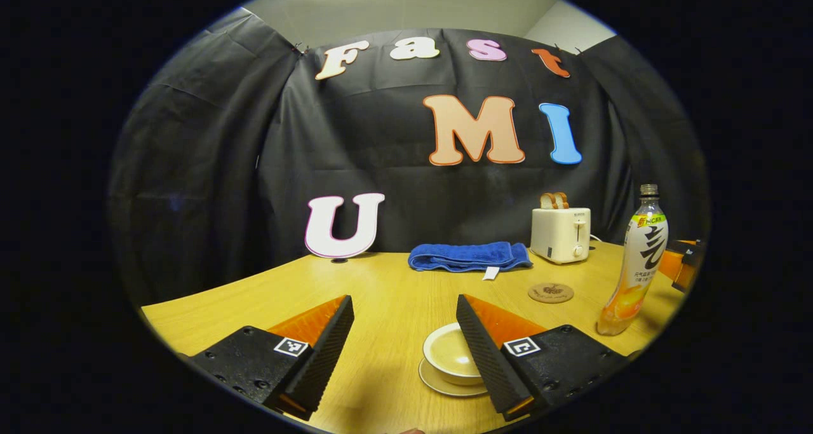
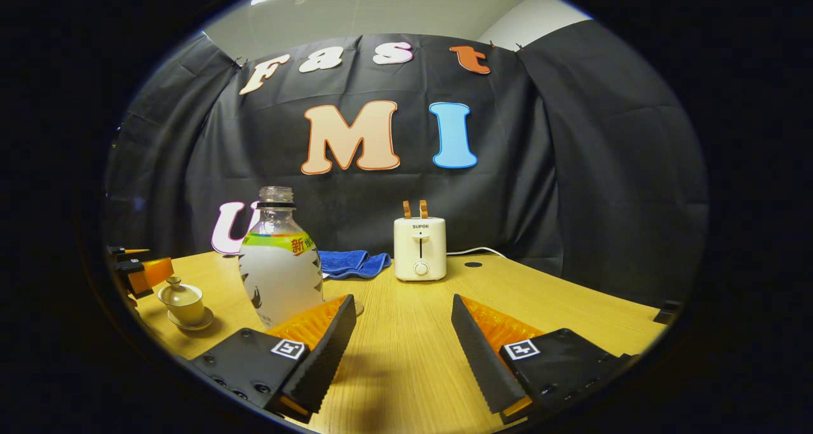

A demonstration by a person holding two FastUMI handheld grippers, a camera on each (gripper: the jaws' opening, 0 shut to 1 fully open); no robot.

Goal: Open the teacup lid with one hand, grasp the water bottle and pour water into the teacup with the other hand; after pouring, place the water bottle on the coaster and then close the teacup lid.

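Both grippers are gaping wide, gripping nothing: the left gripper (image 1: 404, 345) at lower centre, the teacup (image 1: 452, 352) sitting beside its right finger; the right gripper (image 2: 400, 345), water bottle (image 2: 279, 262) standing behind its left finger; coaster (image 1: 550, 292) lying farther back.

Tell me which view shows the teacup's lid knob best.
The right gripper view: the teacup stands clear on its saucer, side-on, with the lid and knob in full outline. In the left gripper view the teacup is seen from above, partly behind a hand-held gripper finger, and the knob is hard to make out.
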